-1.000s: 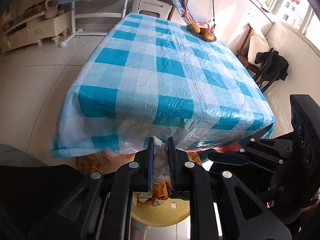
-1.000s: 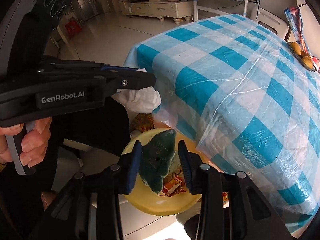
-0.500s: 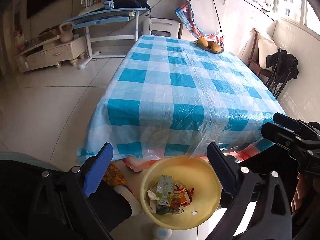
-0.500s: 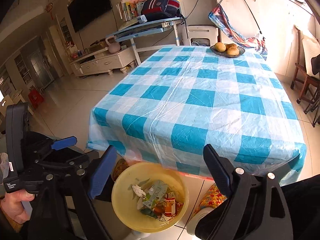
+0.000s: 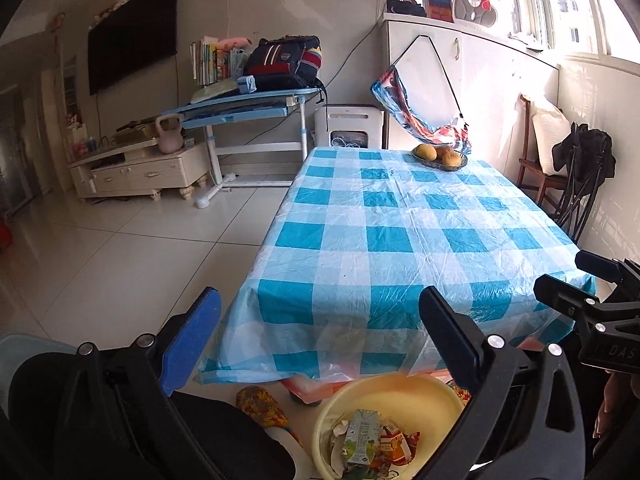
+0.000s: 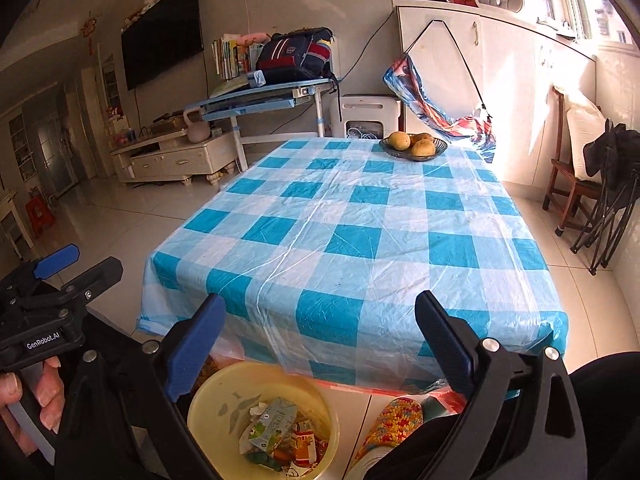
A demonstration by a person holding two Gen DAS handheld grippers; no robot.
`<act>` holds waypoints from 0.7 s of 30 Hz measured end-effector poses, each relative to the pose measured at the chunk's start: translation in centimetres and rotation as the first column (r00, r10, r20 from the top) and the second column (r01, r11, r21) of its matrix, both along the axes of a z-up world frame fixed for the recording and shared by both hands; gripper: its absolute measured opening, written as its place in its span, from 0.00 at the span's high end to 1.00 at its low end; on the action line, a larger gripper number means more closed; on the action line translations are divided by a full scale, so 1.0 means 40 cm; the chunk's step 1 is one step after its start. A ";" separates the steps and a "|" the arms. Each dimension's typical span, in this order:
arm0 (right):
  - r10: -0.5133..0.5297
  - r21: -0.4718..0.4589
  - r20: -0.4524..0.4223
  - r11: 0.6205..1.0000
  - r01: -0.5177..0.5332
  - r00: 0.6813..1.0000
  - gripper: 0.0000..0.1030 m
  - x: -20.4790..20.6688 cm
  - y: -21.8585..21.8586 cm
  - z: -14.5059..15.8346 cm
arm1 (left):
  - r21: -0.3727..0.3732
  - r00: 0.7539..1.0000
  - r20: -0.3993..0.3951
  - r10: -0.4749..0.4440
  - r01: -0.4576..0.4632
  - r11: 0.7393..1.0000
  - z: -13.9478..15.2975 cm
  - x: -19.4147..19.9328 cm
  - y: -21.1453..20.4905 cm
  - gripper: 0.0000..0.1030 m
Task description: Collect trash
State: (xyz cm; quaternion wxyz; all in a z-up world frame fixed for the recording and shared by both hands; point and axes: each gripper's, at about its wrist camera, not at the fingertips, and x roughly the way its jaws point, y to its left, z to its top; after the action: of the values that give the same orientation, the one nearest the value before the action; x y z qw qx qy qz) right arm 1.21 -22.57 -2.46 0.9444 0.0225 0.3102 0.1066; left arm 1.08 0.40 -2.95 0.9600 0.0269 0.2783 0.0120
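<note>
A round yellow plastic basin [image 5: 404, 396] sits on the pale tiled floor just below the near edge of the table, its rim partly tucked under the hanging cloth. Inside lies the collected trash [image 5: 370, 446]: a crumpled green-and-white drink carton [image 6: 274, 420] lying on its side on top, a red-and-orange wrapper [image 6: 306, 440] beside it, and scraps of white paper heaped toward the near wall.

The left gripper [image 5: 320, 328] was held with its two fingers spread wide apart, gripping nothing. The right gripper [image 6: 320, 328] was likewise wide open and empty. A bare hand [image 6: 30, 404] clasped the left gripper's handle, seen from the right wrist camera.
</note>
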 end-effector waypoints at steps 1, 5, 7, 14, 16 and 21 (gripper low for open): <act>-0.001 -0.003 0.002 1.000 0.001 1.000 0.11 -0.001 0.000 -0.001 | 0.018 1.000 0.004 0.006 -0.006 1.000 0.001 -0.001 -0.005 0.07; -0.007 -0.015 0.001 1.000 0.007 1.000 0.11 0.001 0.000 -0.005 | 0.054 0.999 0.012 0.038 -0.038 0.998 0.010 -0.002 -0.012 0.07; -0.009 -0.020 0.001 1.000 0.009 1.000 0.11 0.001 0.000 -0.007 | 0.052 0.999 0.015 0.044 -0.045 0.998 0.014 -0.003 -0.011 0.07; -0.017 -0.027 0.011 0.999 0.018 1.000 0.10 -0.004 -0.002 -0.006 | 0.035 0.999 0.018 0.051 -0.052 0.998 0.021 -0.006 -0.003 0.07; -0.020 -0.028 0.016 0.999 0.021 1.000 0.10 -0.006 -0.004 -0.004 | 0.039 0.998 0.022 0.061 -0.062 0.997 0.023 -0.006 -0.003 0.07; -0.032 -0.022 0.032 0.999 0.032 0.999 0.10 -0.009 -0.013 0.004 | 0.056 0.997 0.020 0.074 -0.075 0.996 0.025 -0.002 -0.005 0.07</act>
State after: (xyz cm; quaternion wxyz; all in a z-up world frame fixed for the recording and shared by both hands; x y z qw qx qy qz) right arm 0.84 -23.10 -2.28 0.9510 0.0150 0.2960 0.0883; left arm 1.00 0.20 -1.93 0.9603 0.0438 0.2699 0.0559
